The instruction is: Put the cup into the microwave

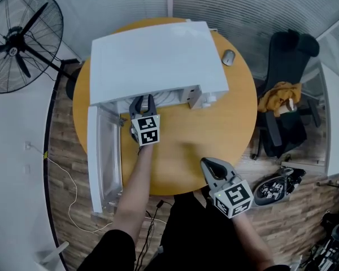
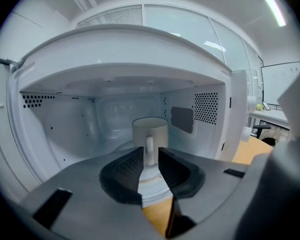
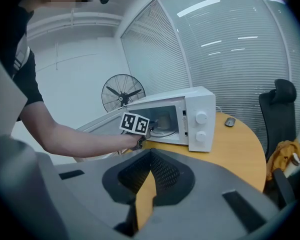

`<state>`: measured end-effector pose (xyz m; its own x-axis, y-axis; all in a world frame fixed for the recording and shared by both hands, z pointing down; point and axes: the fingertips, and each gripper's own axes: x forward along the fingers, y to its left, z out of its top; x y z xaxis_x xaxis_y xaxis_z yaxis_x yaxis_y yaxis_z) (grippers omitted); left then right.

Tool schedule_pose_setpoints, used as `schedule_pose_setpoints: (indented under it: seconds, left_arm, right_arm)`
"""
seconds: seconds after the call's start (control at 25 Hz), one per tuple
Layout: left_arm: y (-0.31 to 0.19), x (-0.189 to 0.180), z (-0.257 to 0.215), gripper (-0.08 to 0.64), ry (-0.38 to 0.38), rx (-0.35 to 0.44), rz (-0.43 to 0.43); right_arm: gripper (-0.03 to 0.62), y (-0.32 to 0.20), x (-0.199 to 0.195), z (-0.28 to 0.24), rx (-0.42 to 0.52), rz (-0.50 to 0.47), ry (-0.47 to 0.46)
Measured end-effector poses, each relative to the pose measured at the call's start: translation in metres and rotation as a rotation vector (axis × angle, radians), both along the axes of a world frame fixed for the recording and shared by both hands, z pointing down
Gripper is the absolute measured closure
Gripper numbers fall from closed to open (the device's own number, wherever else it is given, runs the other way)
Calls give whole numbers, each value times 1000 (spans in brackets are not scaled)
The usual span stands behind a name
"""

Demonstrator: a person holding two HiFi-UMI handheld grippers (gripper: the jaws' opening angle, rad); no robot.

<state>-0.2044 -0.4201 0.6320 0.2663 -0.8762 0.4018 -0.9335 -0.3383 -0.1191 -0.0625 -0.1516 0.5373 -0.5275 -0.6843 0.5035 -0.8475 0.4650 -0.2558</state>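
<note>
Withdrawing cleanly looks like the step in hand. Item one, the cup (image 2: 150, 129): it stands upright inside the microwave (image 1: 158, 55), near the middle of the cavity on the glass plate (image 2: 153, 175), its handle (image 2: 149, 151) turned to 6 o'clock, straight at the opening. Item two, the left gripper (image 2: 150, 153): it sits at the mouth of the oven with its jaws a little apart on either side of that handle. A sliver of gap shows on the 3 o'clock side, so I read it as loose rather than clamped, with the cup's weight on the plate. To do the step well, I judge the jaws should spread a touch wider and the gripper come straight back toward 6 o'clock. It should not lift or twist, since a pad catching the handle would drag or tip the cup. Once clear, the door (image 1: 101, 157), swung wide toward 8 o'clock of the table (image 1: 214, 123), would want shutting. Item three, the right gripper (image 3: 150, 159): it is held off at 5 o'clock over the table's near edge, tips pressed together on nothing, well apart from the oven. Appearance of the cup: a plain pale mug, off-white to beige, straight-sided, with an open round rim and one slim loop handle. Whether it holds anything I cannot tell. It seems rigid, light and stable on its flat base.
</note>
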Motion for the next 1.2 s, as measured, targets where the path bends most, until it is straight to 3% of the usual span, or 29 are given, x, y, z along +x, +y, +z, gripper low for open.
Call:
schedule_pose_setpoints:
  seconds: [0.48,0.84,1.2]
  left_arm:
    - [95,14,-15,489,38,-30,-12]
    - [191,51,-51,491,62,-30,8]
    - [280,98,-119,509,134,50,23]
  right_arm:
    - [583,18,7,-19,69,-52,-39]
    - [583,60,32,-42,136,-90,-88]
    - [583,105,63,-75,220,-113,-127]
